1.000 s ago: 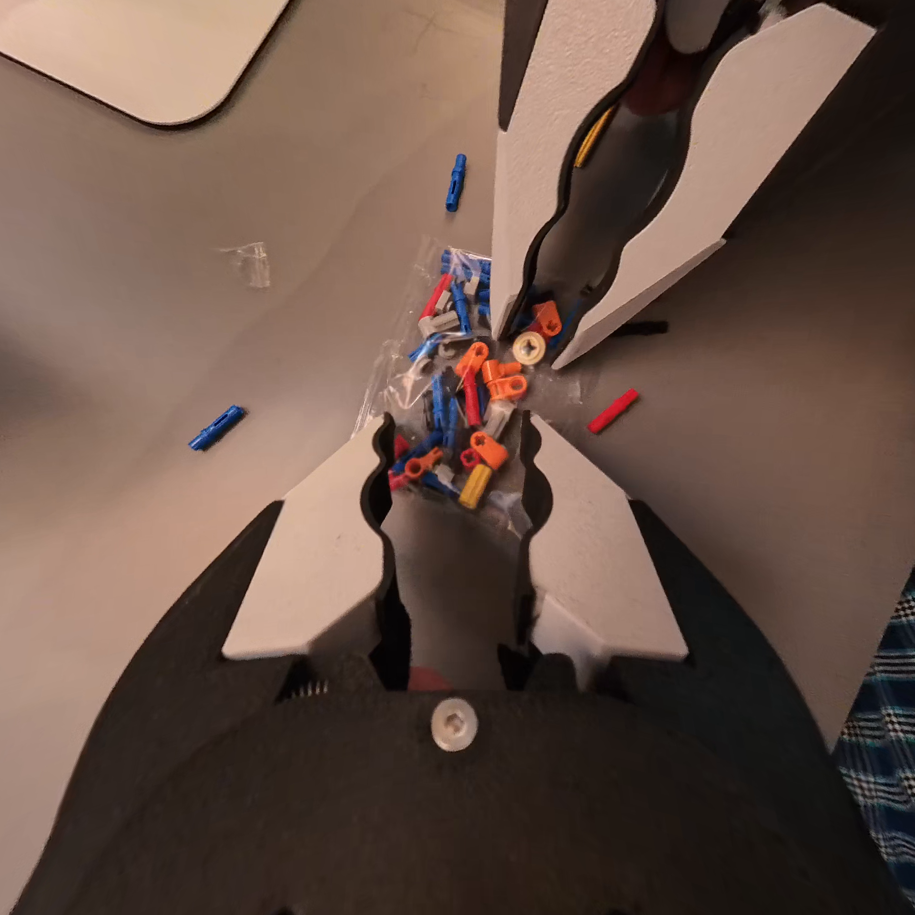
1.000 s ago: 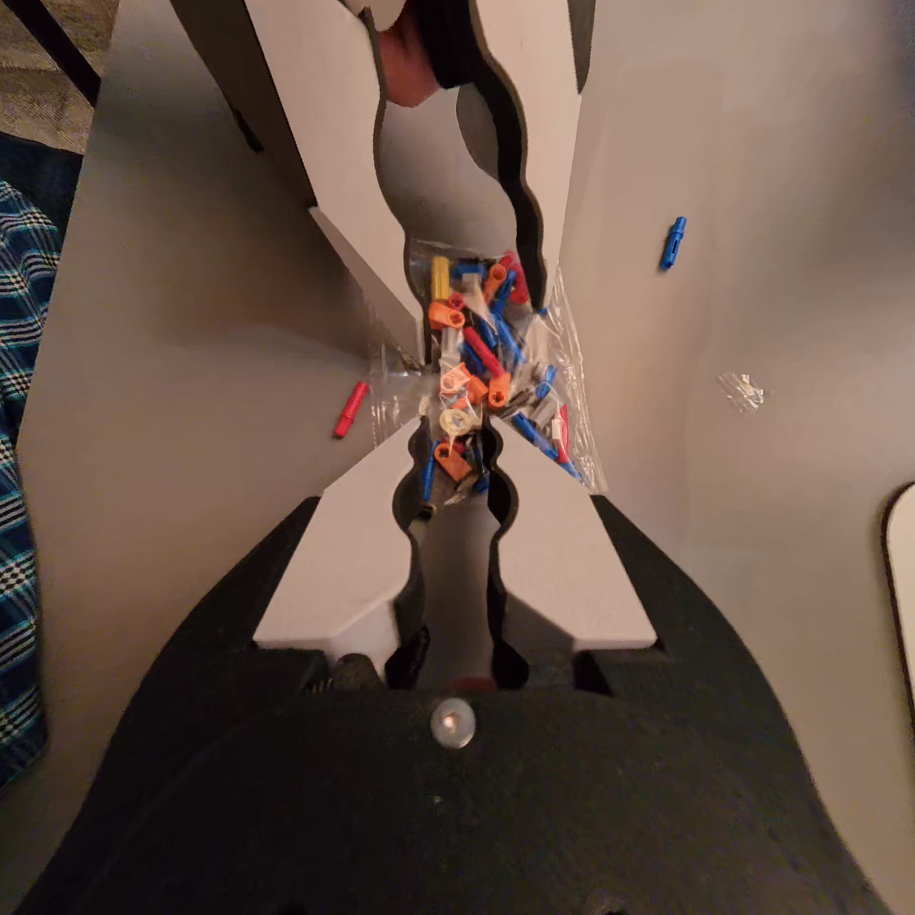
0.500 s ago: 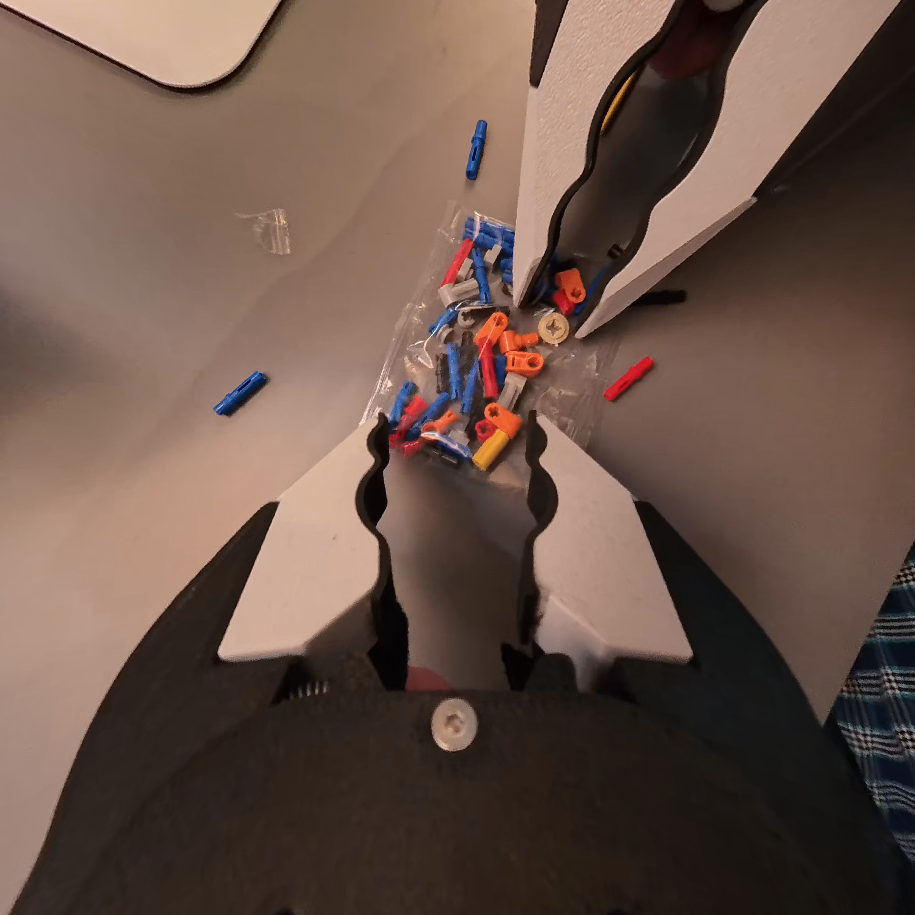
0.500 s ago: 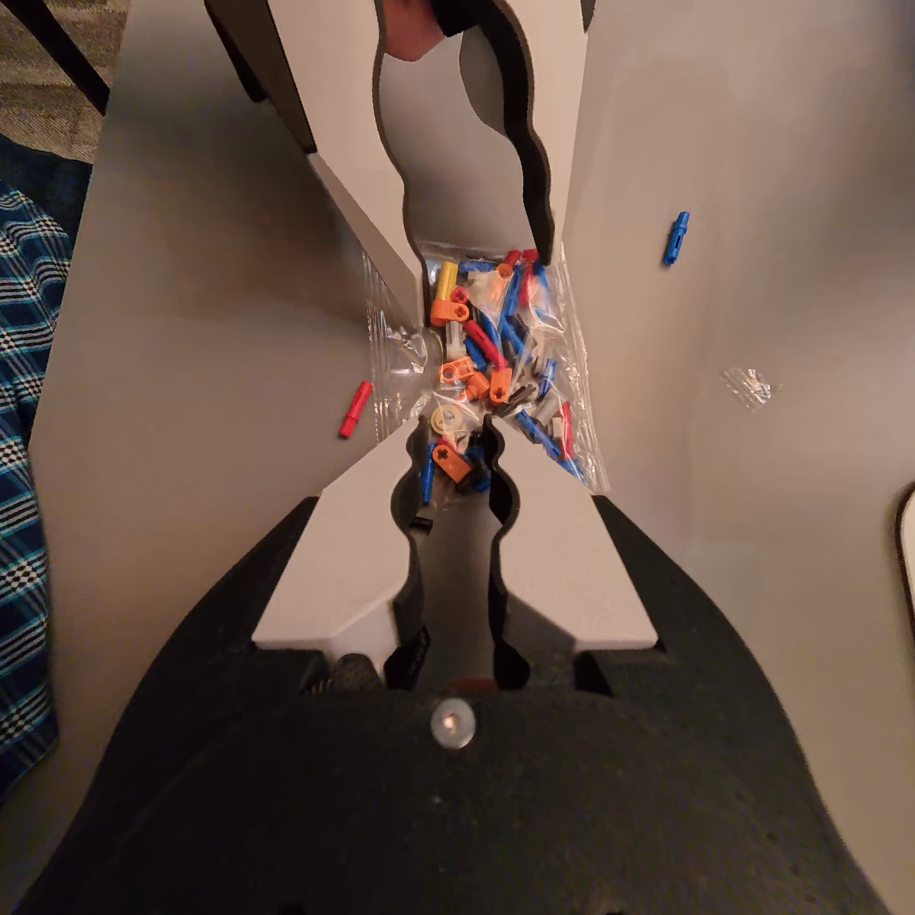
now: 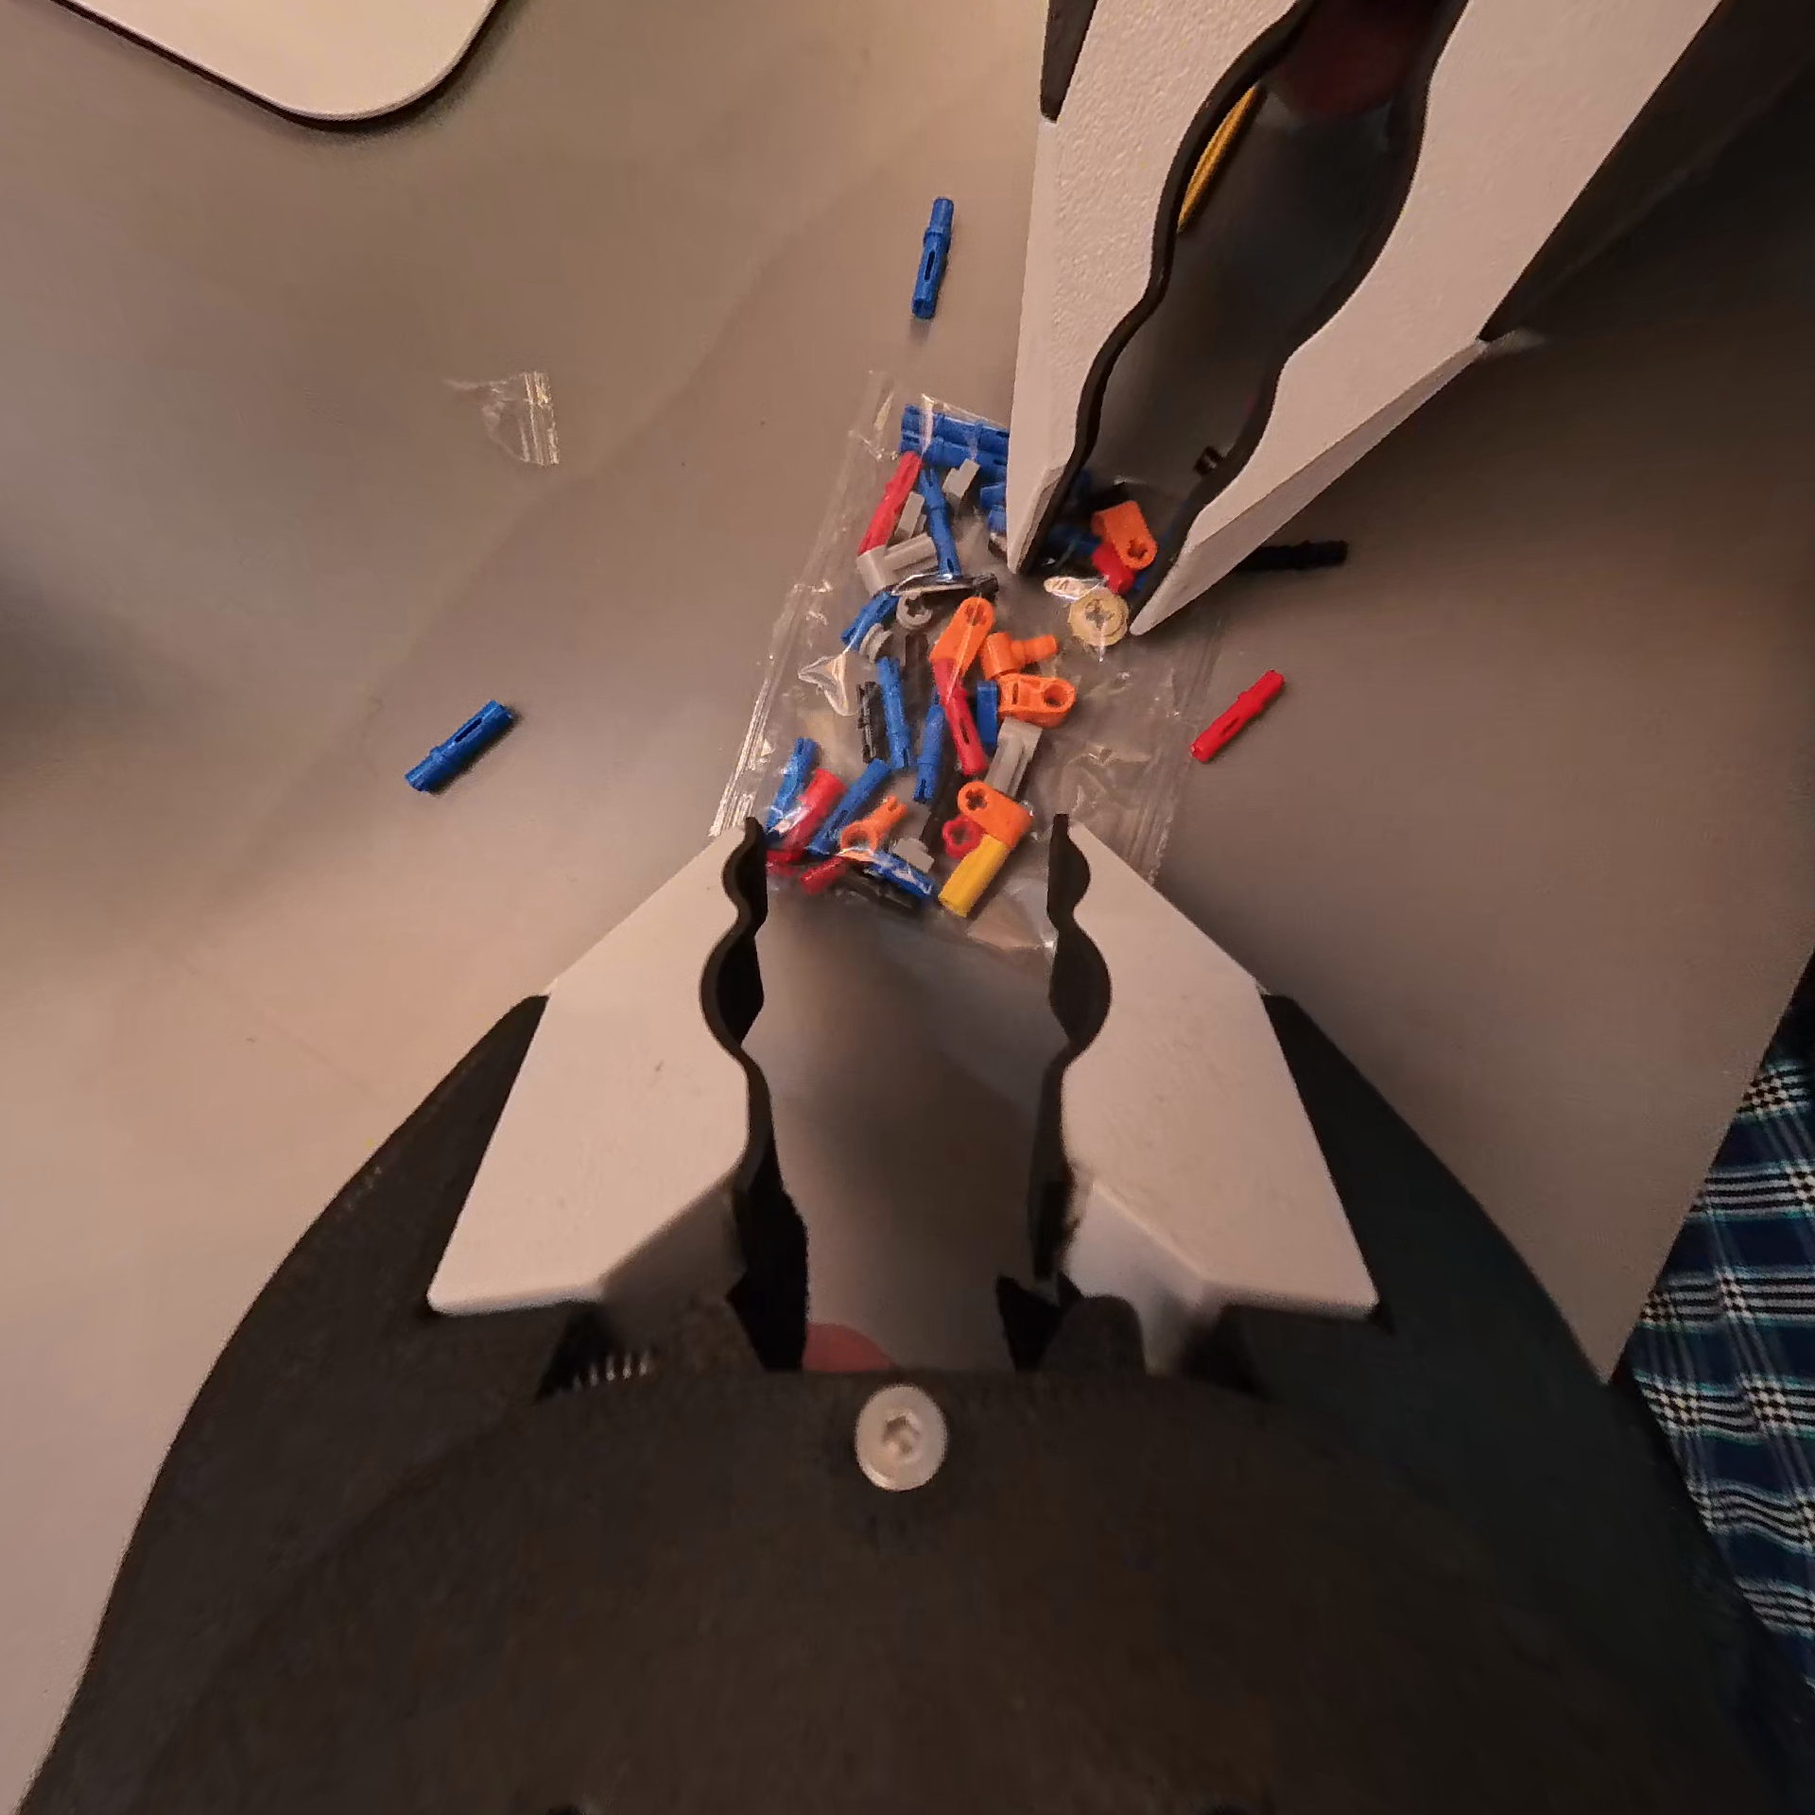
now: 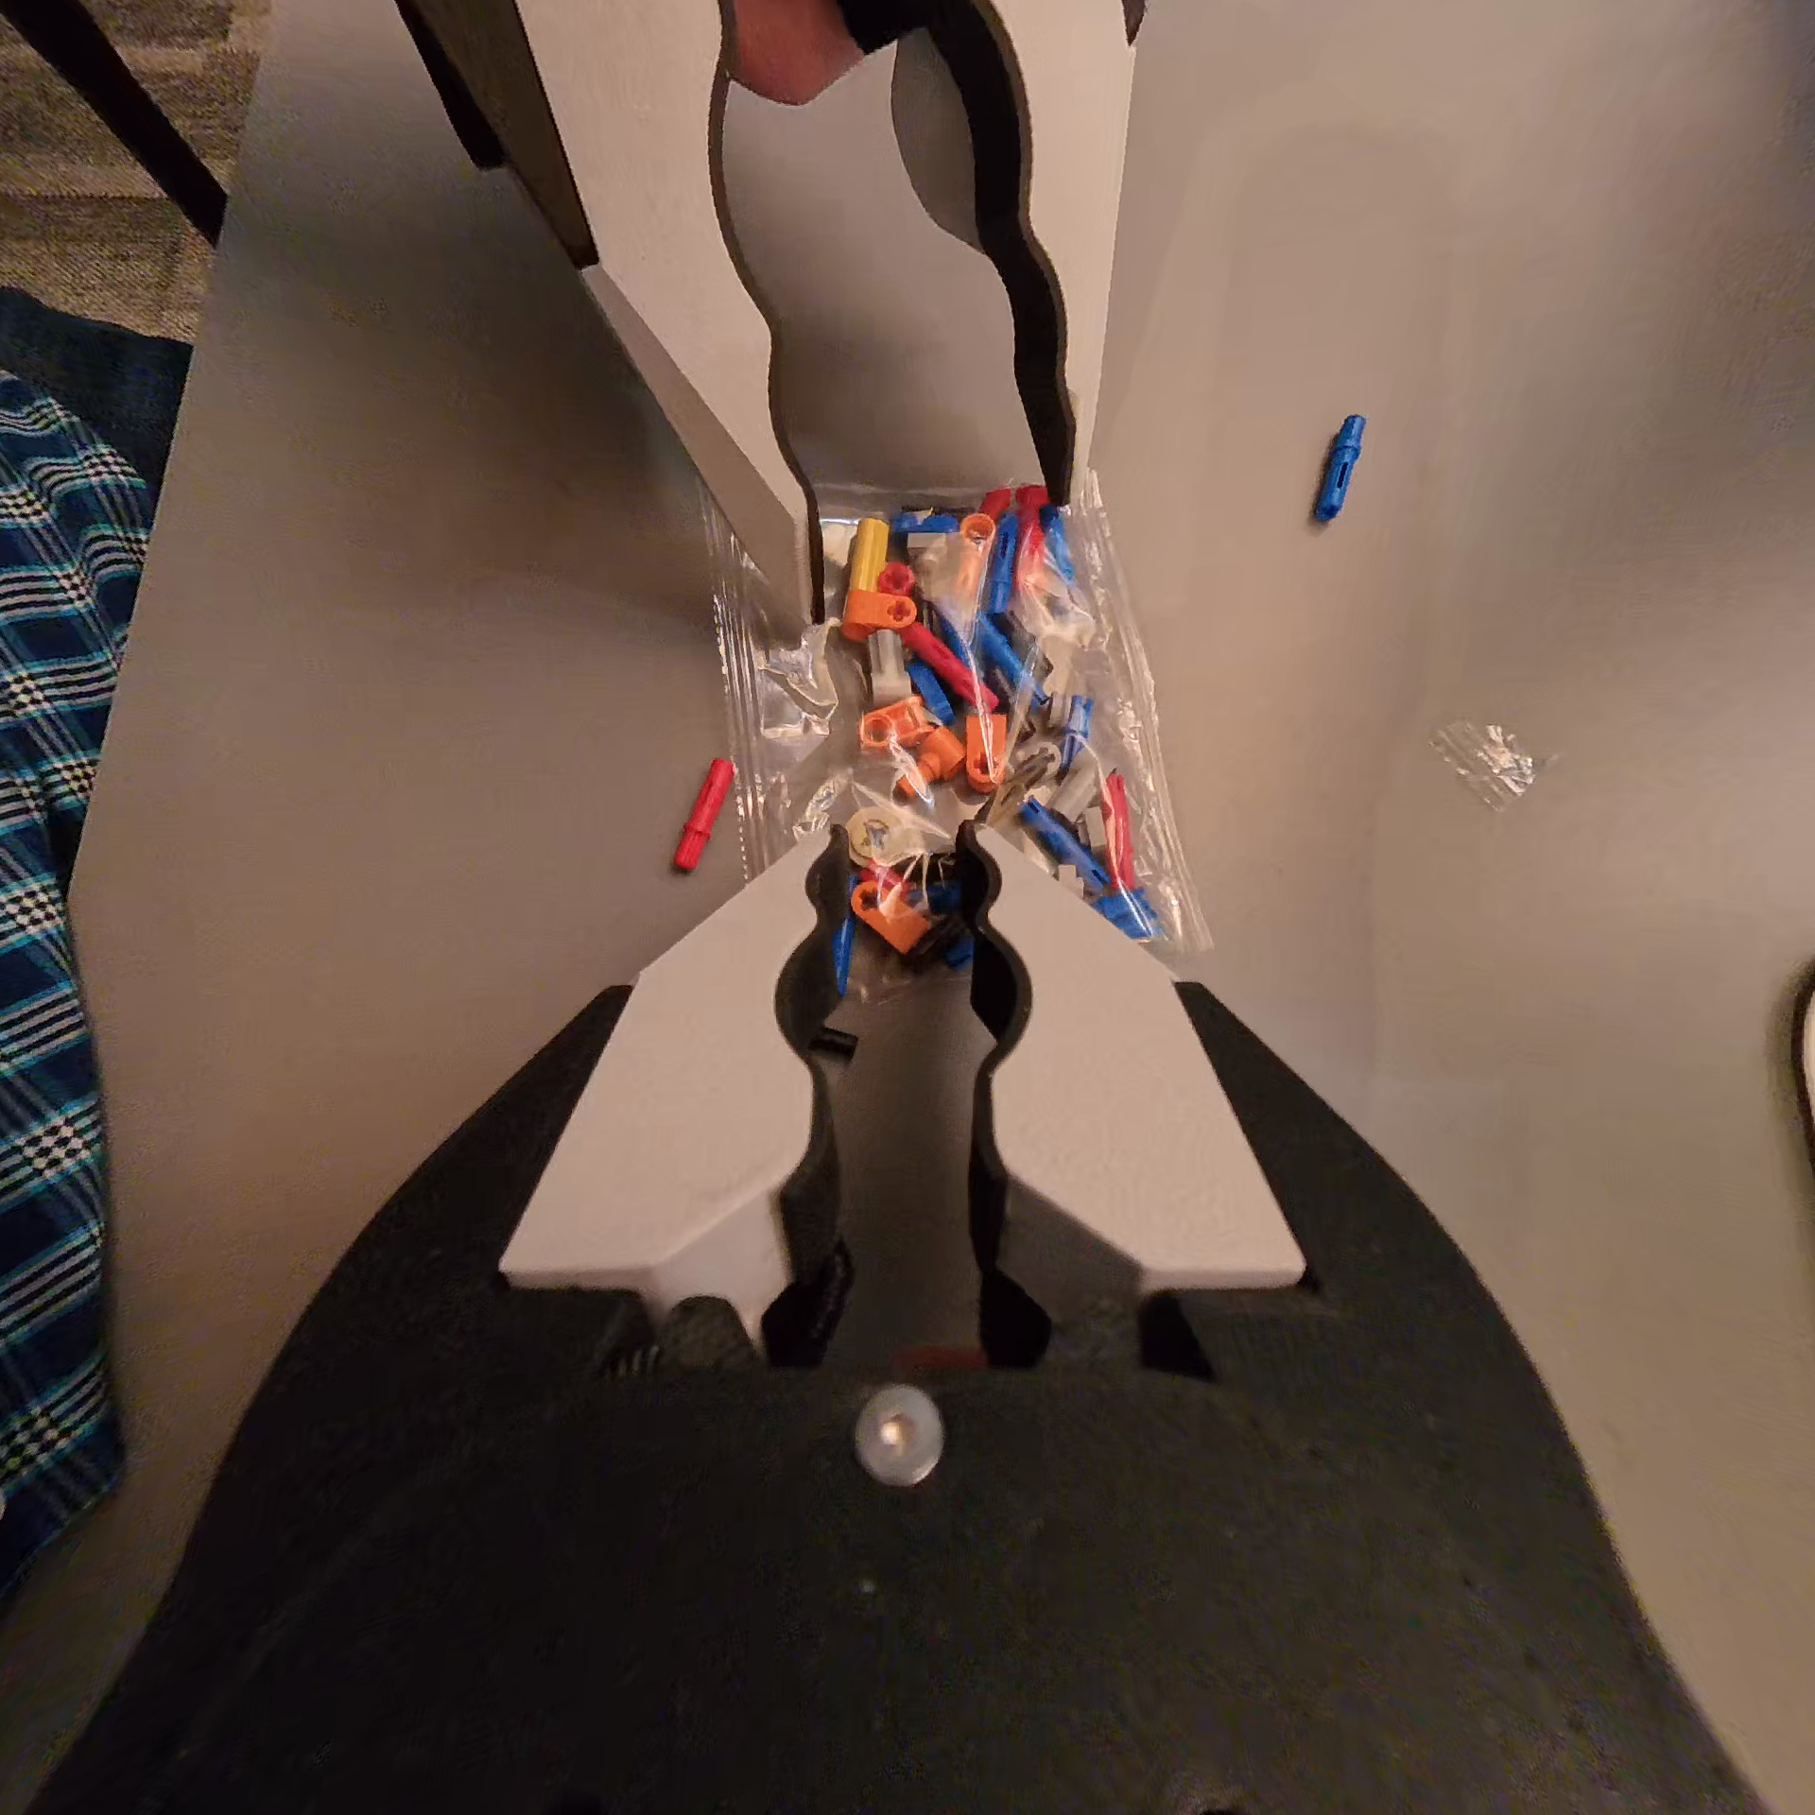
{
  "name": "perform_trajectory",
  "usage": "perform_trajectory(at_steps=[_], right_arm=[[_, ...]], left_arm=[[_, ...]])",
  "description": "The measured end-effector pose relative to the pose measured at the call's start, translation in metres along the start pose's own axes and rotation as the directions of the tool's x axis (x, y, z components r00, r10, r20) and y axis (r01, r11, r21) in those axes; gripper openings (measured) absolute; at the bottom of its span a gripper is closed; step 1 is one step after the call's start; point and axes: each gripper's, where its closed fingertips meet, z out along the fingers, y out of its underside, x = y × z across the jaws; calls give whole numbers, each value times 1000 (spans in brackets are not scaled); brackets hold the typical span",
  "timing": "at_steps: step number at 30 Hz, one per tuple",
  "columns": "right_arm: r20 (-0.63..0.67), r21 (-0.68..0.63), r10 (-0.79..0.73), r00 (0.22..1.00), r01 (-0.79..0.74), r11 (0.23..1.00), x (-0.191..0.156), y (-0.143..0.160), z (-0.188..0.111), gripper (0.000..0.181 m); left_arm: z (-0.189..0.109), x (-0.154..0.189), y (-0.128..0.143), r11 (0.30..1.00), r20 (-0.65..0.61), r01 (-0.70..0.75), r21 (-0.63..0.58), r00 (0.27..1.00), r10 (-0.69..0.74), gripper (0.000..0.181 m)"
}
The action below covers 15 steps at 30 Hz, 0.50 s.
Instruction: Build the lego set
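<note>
In the left wrist view the left gripper (image 5: 908, 835) sat nearest, its 2 white fingers spread wide and gripping nothing, their tips just at the near edge of a clear plastic bag (image 5: 1129, 727) of small lego pieces lying flat on the grey table (image 5: 344, 933). Blue, red, orange, grey and 1 yellow piece crowded the bag; where the pieces overlapped, their count was hard to make out. Across the bag, the right gripper (image 5: 1075, 584) reached in from the top right, its body cut off by the frame. In the right wrist view, its tips (image 6: 899, 835) stood a narrow gap apart over the bag's end, orange, blue and black pieces showing between them; whether they pinched the plastic could not be told. Loose on the table lay a red pin (image 5: 1237, 715) just beside the bag, 2 blue pins (image 5: 459, 746) (image 5: 931, 257) and a scrap of clear plastic (image 5: 516, 412). Farthest, a pale rounded board (image 5: 295, 49) was cut off at the corner.
</note>
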Motion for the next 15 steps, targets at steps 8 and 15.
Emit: perform_trajectory(at_steps=[8,15], right_arm=[[-3,21,28,1000,-28,999,2,0,-9,30],[3,9,51,999,-51,999,2,8,-12,31]], left_arm=[[3,1,3,1000,2,-11,-20,1000,11,57],[3,1,3,1000,5,-15,-25,1000,15,57]])
